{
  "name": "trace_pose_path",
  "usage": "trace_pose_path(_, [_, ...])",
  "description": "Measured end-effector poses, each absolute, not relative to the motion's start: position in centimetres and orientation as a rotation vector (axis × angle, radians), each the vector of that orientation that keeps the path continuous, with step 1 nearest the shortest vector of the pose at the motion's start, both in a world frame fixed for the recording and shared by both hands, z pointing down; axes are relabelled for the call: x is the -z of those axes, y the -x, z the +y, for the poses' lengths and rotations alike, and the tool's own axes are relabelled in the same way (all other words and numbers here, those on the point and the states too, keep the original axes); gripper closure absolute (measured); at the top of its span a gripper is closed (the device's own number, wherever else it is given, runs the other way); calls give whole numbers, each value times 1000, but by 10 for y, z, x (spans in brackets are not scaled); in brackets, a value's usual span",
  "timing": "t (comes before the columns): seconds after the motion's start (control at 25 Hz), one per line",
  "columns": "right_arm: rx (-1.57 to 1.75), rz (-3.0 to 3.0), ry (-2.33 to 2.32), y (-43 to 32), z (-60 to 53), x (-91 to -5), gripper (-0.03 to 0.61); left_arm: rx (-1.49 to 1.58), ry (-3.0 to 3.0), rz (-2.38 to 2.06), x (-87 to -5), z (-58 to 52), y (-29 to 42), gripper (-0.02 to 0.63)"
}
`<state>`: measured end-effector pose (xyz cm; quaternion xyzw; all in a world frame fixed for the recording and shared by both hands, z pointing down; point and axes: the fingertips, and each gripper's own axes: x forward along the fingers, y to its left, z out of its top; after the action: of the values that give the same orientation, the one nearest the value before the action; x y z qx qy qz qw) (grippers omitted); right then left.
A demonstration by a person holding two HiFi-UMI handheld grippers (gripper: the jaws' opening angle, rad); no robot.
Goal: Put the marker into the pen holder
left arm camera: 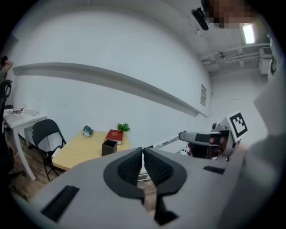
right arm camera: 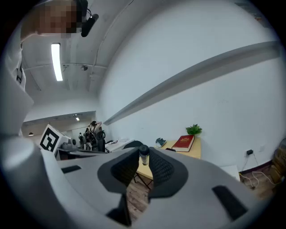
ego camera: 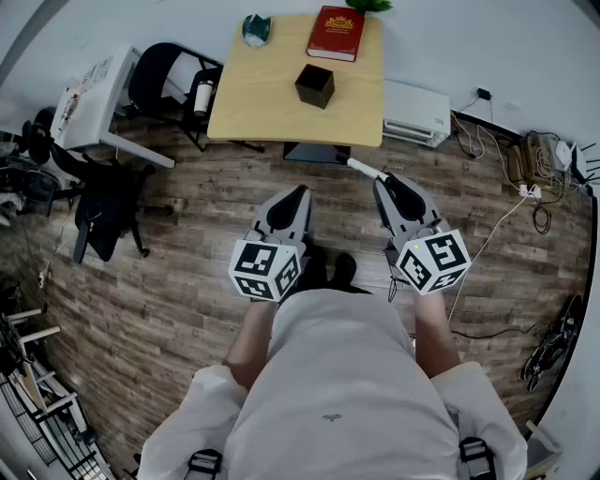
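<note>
The black square pen holder [ego camera: 315, 85] stands on the light wooden table [ego camera: 272, 103] at the far side of the room, well ahead of both grippers. In the left gripper view the pen holder [left arm camera: 109, 146] shows beside the red book [left arm camera: 115, 136]. My right gripper [ego camera: 382, 180] is shut on the white marker [ego camera: 366, 169], which sticks out to the left from its tips. In the right gripper view the marker [right arm camera: 144, 155] stands between the pads, dark cap end toward the camera. My left gripper [ego camera: 301, 191] is shut and holds nothing; its jaws meet at the tips [left arm camera: 143, 150].
The table also carries a red book [ego camera: 336, 33], a teal object [ego camera: 255, 28] and a small plant [ego camera: 367, 5]. A black folding chair [ego camera: 169, 80] and a white desk [ego camera: 94, 94] stand left of it. A white unit [ego camera: 415, 112] and floor cables [ego camera: 525, 169] lie right.
</note>
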<state>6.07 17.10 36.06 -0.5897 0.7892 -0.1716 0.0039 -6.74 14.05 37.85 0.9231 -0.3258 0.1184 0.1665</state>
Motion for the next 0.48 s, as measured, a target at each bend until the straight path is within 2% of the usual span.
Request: trace_pose_path(0.48, [492,2492,1872,-69,190,-351,511,-326,-2635,-961,-372,154,70,598])
